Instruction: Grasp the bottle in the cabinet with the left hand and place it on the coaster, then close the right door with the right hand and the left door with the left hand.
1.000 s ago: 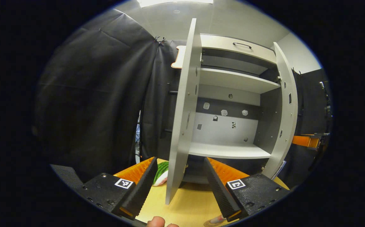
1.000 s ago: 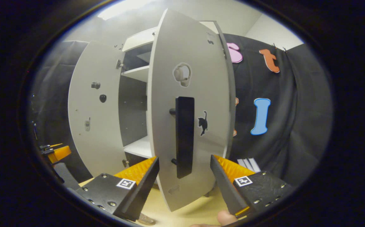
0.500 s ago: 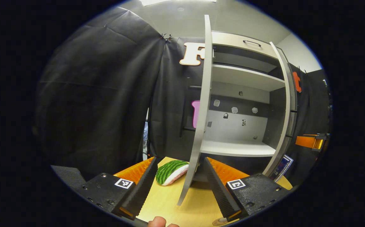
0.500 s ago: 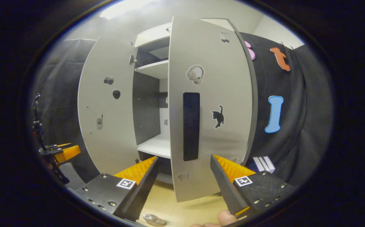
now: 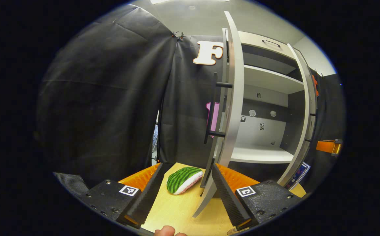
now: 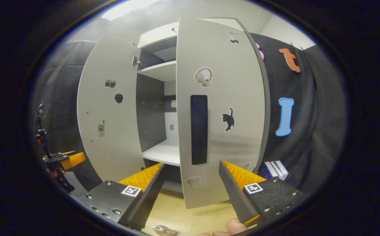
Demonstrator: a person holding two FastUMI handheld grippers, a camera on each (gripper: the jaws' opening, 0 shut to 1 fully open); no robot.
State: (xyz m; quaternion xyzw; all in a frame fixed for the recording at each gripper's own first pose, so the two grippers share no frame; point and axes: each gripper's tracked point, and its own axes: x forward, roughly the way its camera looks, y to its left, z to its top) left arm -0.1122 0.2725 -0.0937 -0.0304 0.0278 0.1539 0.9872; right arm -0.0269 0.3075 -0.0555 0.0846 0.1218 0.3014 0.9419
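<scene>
A: What sits closest in the left gripper view?

B: The left gripper (image 5: 185, 193), its jaws spread wide with nothing between them but the wooden tabletop (image 5: 176, 213). Just past the fingertips lies a watermelon-slice toy (image 5: 183, 179), and beside it the lower edge of the left door (image 5: 231, 108), seen nearly edge-on, with its black handle (image 5: 211, 109) facing the booth wall.

A: And beyond that?

B: The cabinet (image 5: 265, 98) interior: a bare lower shelf (image 5: 258, 155) and an upper shelf (image 5: 268, 78), with the right door (image 5: 308, 108) standing open on the far side.

A: The right gripper view?

B: The right gripper (image 6: 191, 193) is also wide open and holds nothing. The right door (image 6: 217, 108) stands just ahead of its fingertips, its black handle (image 6: 199, 129) facing the camera; whether a finger touches the door I cannot tell. At the bottom edge, near the fingers, the clear bottle (image 6: 163, 230) peeks in on the table.

A: Farther back?

B: The left door (image 6: 109, 111), swung open, then the shelves.
</scene>
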